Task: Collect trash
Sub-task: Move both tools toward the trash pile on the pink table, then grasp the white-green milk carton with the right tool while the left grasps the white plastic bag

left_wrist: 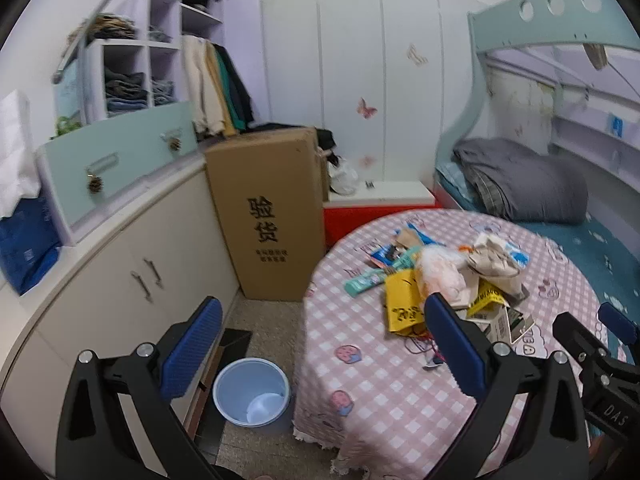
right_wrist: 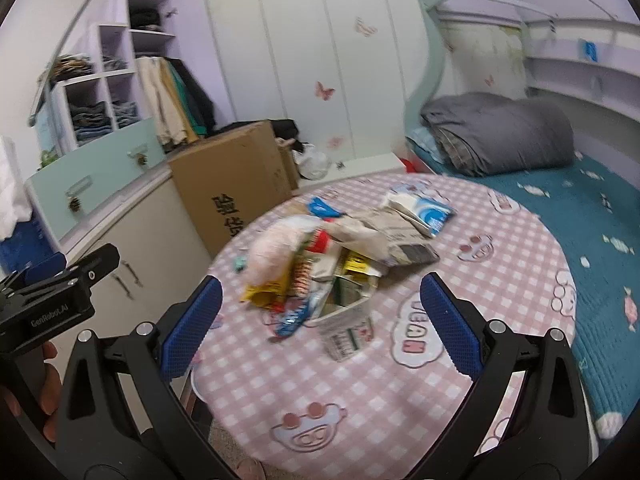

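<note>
Both sets of fingers spread wide, holding nothing: left gripper hung over gap between bin and worktop, right gripper hovered just short of trash pile mid-worktop. Blue bin sat on floor, tight against tablecloth edge. My worry: pile was loose, mixed wrappers, paper, open carton. One pinch probably drags neighbours off edge, or light scraps miss bin on drop.
</note>
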Demonstrator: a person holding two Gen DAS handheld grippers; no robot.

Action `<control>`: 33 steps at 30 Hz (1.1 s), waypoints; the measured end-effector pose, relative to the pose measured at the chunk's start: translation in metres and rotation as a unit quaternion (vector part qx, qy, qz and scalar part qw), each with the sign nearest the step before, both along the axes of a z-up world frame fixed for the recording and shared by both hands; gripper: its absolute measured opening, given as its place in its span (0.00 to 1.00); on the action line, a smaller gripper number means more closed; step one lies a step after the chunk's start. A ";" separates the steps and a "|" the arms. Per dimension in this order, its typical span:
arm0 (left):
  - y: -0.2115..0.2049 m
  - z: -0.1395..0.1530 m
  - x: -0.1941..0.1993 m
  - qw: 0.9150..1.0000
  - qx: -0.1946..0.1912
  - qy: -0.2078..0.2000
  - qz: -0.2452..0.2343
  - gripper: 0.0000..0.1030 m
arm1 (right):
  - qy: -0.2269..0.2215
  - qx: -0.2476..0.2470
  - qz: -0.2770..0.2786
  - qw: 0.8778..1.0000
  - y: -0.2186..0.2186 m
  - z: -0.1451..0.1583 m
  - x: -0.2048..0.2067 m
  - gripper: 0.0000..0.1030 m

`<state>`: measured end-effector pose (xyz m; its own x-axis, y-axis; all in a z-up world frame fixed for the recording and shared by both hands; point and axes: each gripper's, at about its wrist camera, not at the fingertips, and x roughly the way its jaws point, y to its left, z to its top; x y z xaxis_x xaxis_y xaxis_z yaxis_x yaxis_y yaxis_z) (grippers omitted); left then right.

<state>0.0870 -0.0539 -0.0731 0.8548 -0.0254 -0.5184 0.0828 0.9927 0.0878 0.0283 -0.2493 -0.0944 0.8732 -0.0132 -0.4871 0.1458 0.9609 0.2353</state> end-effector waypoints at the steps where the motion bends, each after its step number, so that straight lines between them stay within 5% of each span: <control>1: -0.005 -0.004 0.005 1.000 0.001 0.006 -0.005 0.96 | 0.007 0.003 -0.006 1.000 -0.005 -0.005 0.004 0.94; 22: -0.074 -0.070 0.092 0.993 0.033 0.071 -0.093 0.96 | 0.108 0.044 0.011 0.993 -0.027 -0.077 0.079 0.94; 33: -0.107 -0.083 0.117 0.988 0.039 0.071 -0.133 0.96 | 0.118 0.047 0.036 0.991 -0.031 -0.087 0.092 0.53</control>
